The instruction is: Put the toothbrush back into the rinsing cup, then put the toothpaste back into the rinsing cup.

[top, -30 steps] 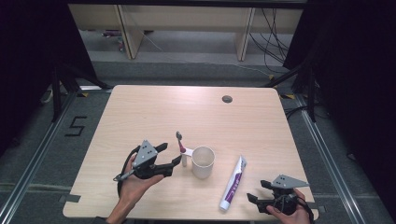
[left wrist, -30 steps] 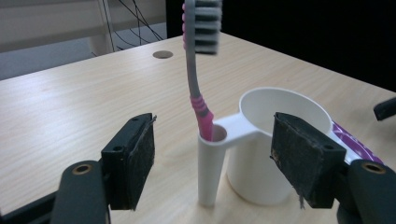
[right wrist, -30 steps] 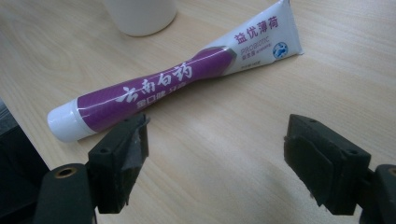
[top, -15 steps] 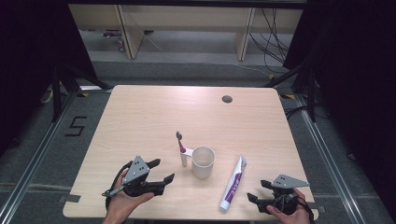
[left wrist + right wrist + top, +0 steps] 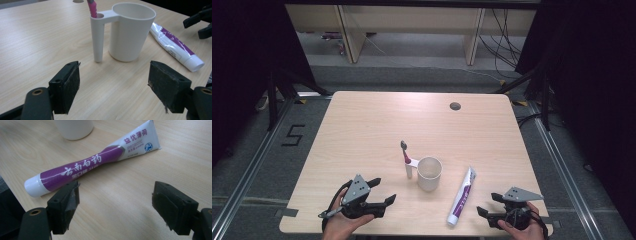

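Note:
A white cup [image 5: 429,172] [image 5: 131,35] stands near the table's middle front, with a side tube holding an upright pink toothbrush [image 5: 404,150] [image 5: 92,7]. A purple and white toothpaste tube [image 5: 462,195] [image 5: 85,167] lies to its right, cap toward the near edge. My left gripper [image 5: 383,191] [image 5: 113,82] sits low at the front left, pointing at the cup from a short way off. It is open; its jaws have just been opening, with nothing between them. My right gripper [image 5: 487,204] [image 5: 115,202] rests open at the front right, just short of the tube's cap end.
The wooden table [image 5: 362,125] has a round cable hole [image 5: 455,106] near its far edge. Pale shelving [image 5: 412,30] stands beyond the table. The other gripper [image 5: 200,22] appears at the top right of the left gripper view.
My left gripper has drawn back from the toothbrush holder toward the near left edge and sunk lower. The cup, toothbrush, toothpaste and right gripper have stayed put.

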`<action>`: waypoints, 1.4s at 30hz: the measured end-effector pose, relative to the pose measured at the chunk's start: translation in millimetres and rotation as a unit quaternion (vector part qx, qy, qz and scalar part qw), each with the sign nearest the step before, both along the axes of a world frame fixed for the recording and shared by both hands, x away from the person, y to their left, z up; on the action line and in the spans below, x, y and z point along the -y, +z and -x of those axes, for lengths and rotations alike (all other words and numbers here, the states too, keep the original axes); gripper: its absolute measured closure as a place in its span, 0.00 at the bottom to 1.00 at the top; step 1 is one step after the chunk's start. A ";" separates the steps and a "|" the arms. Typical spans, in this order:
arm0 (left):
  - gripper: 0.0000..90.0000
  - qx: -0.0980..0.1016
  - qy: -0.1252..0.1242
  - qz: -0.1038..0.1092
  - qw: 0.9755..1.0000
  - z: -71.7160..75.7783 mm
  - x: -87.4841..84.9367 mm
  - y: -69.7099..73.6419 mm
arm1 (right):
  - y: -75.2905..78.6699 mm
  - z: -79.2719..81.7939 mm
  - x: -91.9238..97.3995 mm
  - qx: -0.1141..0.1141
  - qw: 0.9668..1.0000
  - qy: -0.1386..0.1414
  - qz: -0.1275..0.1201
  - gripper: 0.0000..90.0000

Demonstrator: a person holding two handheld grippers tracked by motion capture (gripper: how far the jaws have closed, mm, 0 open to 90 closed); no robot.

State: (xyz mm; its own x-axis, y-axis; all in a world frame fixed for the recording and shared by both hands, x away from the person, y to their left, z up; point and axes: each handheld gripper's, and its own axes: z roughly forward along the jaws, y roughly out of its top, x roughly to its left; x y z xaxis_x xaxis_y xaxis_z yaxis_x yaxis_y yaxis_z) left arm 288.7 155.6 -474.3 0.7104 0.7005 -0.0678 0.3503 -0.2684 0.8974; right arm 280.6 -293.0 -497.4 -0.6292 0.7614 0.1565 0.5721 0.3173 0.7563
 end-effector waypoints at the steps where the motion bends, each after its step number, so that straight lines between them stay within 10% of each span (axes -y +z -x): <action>1: 0.28 -0.001 -0.001 -0.003 1.000 1.0 -0.7 -1.0 | 0.2 0.9 -0.9 -0.008 1.000 -0.003 -0.005 0.26; 19: 0.22 -0.039 -0.001 -0.034 0.999 28.8 -7.9 -19.9 | 0.3 1.1 -0.5 -0.016 1.000 -0.005 -0.013 0.26; 42: 0.22 -0.041 -0.009 -0.082 0.996 61.0 -12.3 -31.2 | -0.4 0.1 -1.4 0.000 1.000 -0.004 -0.005 0.26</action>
